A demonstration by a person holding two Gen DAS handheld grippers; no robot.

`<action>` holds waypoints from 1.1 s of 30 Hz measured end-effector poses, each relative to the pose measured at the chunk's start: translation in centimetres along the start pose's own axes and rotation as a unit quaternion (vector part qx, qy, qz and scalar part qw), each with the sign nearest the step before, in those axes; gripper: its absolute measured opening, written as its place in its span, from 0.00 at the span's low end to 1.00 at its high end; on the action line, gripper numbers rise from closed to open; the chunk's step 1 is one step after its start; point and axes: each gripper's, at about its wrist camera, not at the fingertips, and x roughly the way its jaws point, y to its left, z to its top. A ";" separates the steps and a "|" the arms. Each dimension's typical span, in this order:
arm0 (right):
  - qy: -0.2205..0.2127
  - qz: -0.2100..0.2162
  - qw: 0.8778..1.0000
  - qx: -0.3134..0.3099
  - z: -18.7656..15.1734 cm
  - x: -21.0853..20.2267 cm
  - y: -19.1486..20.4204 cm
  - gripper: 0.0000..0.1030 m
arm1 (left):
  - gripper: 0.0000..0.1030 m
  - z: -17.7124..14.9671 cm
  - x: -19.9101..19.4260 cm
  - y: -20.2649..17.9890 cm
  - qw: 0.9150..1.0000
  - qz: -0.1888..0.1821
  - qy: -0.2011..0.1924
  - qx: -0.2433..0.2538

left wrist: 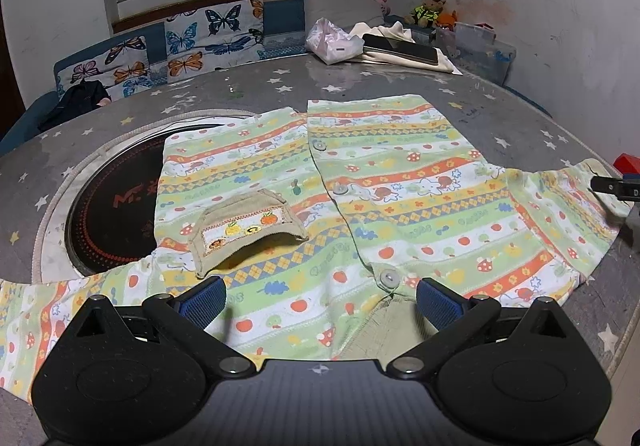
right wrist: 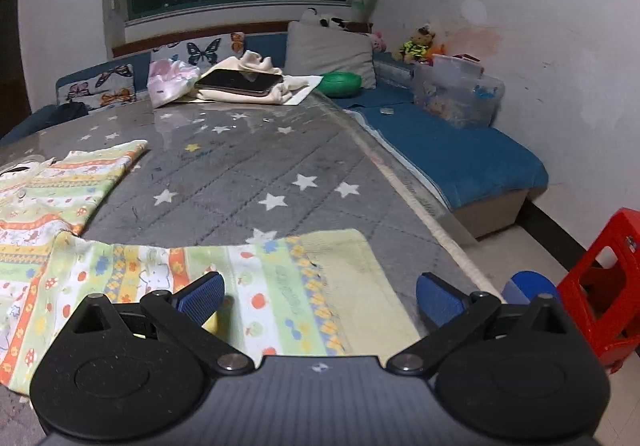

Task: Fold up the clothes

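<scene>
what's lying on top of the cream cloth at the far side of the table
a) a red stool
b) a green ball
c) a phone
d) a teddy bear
c: a dark phone lies flat on the cream cloth at the far edge of the table, with a pink plastic bag beside it.

The left gripper (left wrist: pixel 320 296) has a broad dark grey body with fine ribbing and a small compass-like mark at its middle, flanked by two rounded matte black housings with shallow oval dimples. Black link arms with triangular cut-outs and silver pivot screws lead to two fingers faced with blue ribbed pads (left wrist: pixel 206 298). The right gripper (right wrist: pixel 320 296) is built the same, with blue pads (right wrist: pixel 202 294), silver screws and light dust specks on its black housings.
</scene>
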 end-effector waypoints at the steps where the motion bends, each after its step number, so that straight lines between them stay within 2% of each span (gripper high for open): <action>1: 0.004 -0.001 1.000 -0.005 -0.2 0.1 0.0 1.00 | 1.00 0.0 0.0 -0.1 1.000 0.000 0.000 0.001; 6: -0.002 -0.017 1.000 0.006 -0.5 -0.4 -0.4 1.00 | 1.00 -0.1 -0.2 -0.5 1.000 -0.003 0.002 0.011; 11: -0.020 0.005 1.000 -0.015 -0.4 -1.9 0.9 1.00 | 1.00 -0.2 -0.1 -0.7 1.000 -0.003 0.006 0.016; 16: 0.001 -0.001 1.000 -0.022 -1.0 -1.2 1.1 1.00 | 1.00 -0.2 0.0 -0.7 1.000 -0.002 0.013 0.023; 22: -0.004 0.001 1.000 0.001 -0.4 -1.8 -0.4 0.99 | 1.00 0.3 -0.3 -0.6 1.000 0.003 0.014 0.026; 33: 0.012 0.012 0.999 0.031 -0.2 -1.3 -2.1 0.75 | 1.00 0.7 -0.8 -1.2 0.999 0.004 0.011 0.036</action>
